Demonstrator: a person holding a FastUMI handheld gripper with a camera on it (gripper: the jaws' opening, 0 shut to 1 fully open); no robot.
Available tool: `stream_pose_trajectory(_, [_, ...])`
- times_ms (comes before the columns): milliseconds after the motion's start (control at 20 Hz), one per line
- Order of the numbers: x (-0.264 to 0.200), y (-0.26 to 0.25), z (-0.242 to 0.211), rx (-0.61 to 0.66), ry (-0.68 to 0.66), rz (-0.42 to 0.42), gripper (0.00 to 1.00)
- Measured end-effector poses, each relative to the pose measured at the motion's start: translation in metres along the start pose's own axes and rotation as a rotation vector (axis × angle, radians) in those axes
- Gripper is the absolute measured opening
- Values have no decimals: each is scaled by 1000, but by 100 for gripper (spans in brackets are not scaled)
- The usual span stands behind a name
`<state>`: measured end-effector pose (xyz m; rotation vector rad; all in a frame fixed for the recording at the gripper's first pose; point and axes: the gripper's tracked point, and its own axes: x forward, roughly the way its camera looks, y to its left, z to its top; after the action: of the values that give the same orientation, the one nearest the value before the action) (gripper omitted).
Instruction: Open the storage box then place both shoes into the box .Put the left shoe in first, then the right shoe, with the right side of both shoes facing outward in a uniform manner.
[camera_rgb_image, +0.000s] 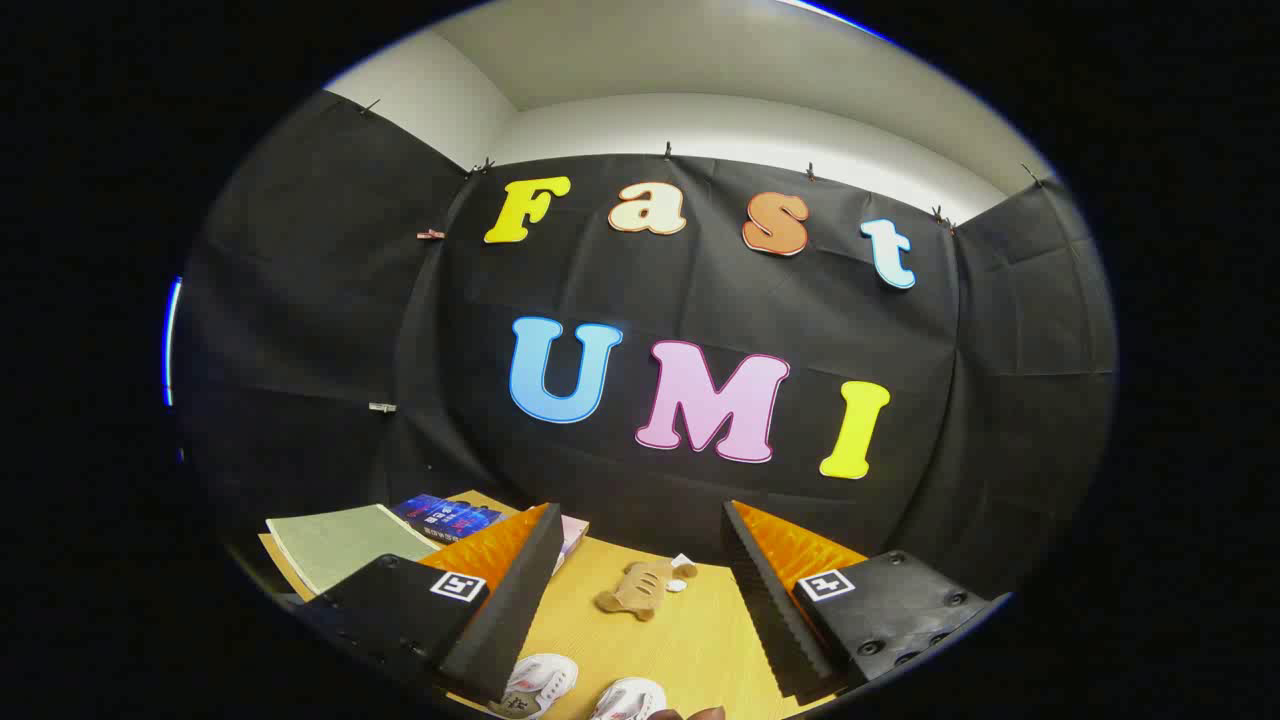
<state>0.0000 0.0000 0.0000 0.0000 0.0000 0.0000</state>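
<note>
Booth: black cloth walls on three sides, with a wooden table (690, 640) below your gripper.

Table top: a green folder (335, 545) and a dark blue book (447, 516) lie off past the left finger; a small tan plush toy (636, 588) sits between and just ahead of the fingers, with a little white scrap beside it.

Shoes: two white shoes, the left-hand shoe (538, 684) and the right-hand shoe (628, 699), rest side by side on the table, low between your fingers and partly cut off. Which is the left shoe and which the right, you cannot tell from here.

Storage box: not something you can place from this angle.

Progress: judging by both shoes lying loose on the table, neither has gone into the box. Opening the box, loading the left shoe, then the right, all appear to be ahead of you.

Gripper (640, 600): fingers spread wide, orange-backed pads well apart, holding nothing and touching nothing. It is tilted up toward the wall, hovering over the shoes.

Near edge: a dark rounded tip, possibly a fingertip, shows beside the right-hand shoe; too little is visible to be sure.
</note>
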Motion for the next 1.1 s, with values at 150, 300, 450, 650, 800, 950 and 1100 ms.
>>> stream_pose_trajectory(150, [-1,0,-4,1,8,-2,97])
stream_pose_trajectory(300, [-1,-1,-8,-12,17,-3,97])
stream_pose_trajectory(450, [-2,-1,-8,-8,23,-3,97])
stream_pose_trajectory(650, [-3,-4,-5,-15,20,-11,97])
stream_pose_trajectory(800, [-4,1,-6,-17,19,0,97])
stream_pose_trajectory(950, [-2,4,-7,-20,24,5,97])
stream_pose_trajectory(1100, [0,12,-8,-19,29,15,97])
